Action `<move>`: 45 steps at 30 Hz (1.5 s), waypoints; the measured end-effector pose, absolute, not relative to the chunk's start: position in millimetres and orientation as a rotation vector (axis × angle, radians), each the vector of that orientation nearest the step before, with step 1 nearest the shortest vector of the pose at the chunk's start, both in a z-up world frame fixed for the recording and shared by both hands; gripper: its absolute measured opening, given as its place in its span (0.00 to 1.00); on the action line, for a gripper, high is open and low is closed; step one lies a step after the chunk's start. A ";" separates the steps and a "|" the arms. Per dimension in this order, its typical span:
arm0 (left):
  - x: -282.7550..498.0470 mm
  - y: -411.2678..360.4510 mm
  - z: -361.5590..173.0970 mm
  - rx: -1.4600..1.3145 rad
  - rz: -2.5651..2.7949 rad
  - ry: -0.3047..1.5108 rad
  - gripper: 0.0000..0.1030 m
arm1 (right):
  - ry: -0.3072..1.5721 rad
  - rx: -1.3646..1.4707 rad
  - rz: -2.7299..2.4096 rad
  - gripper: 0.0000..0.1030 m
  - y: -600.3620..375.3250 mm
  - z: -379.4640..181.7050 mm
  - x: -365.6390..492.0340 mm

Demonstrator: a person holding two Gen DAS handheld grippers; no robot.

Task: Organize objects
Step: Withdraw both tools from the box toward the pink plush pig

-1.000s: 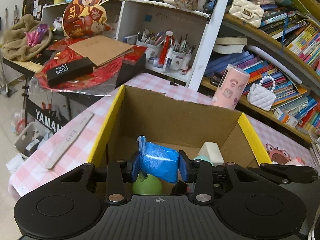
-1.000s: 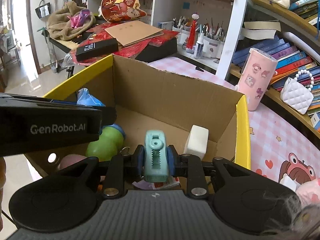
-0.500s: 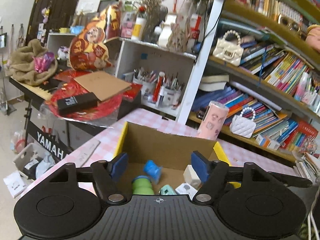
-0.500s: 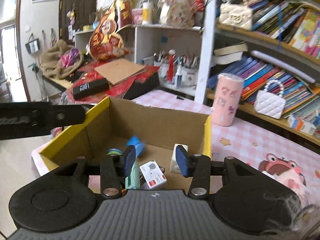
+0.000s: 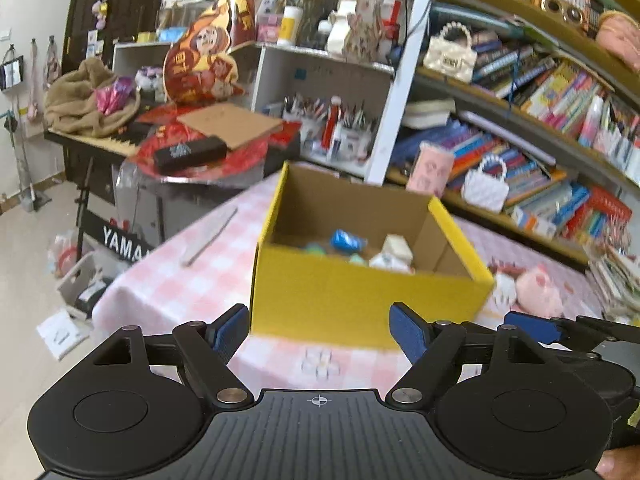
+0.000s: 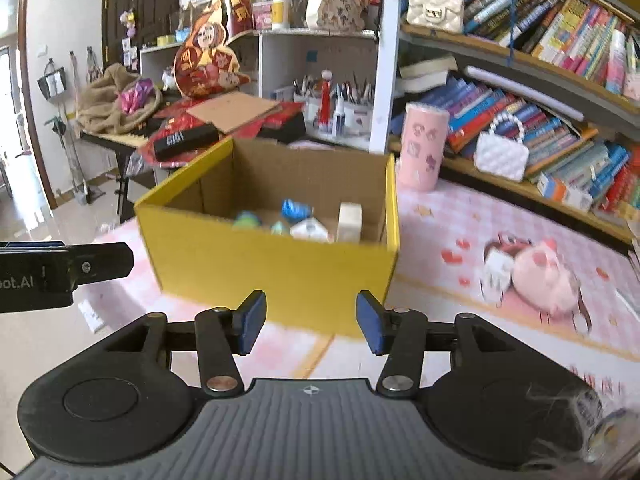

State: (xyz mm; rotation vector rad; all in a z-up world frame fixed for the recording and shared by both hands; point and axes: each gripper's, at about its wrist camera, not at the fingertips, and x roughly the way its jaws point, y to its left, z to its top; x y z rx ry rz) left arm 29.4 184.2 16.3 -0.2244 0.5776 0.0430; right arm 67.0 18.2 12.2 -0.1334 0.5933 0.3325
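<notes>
The left gripper (image 5: 318, 334) hangs wide open and empty, near the yellow cardboard box (image 5: 360, 292) on the pink checked tablecloth (image 5: 192, 280). The right gripper (image 6: 310, 322) is likewise spread apart, holding nothing, just in front of the same box (image 6: 276, 276). Inside lie a crumpled blue packet (image 6: 295, 210), a white rectangular block (image 6: 349, 222) at the right wall and other small items. A pink plush toy (image 6: 540, 276) lies to the right.

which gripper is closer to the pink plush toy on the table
Right. The right gripper is open in front of the yellow box, with the pink plush toy just off to its right. The left gripper, also open, sits further left of the toy.
</notes>
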 end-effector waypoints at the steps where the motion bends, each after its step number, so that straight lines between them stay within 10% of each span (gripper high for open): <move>1: 25.4 183.0 14.1 -0.223 0.041 0.587 0.76 | 0.604 -0.129 0.324 0.49 16.9 9.5 61.5; 45: 58.8 10.0 -30.0 -0.055 -0.359 0.814 0.82 | 0.830 -0.029 -0.109 0.71 -142.9 -38.5 27.7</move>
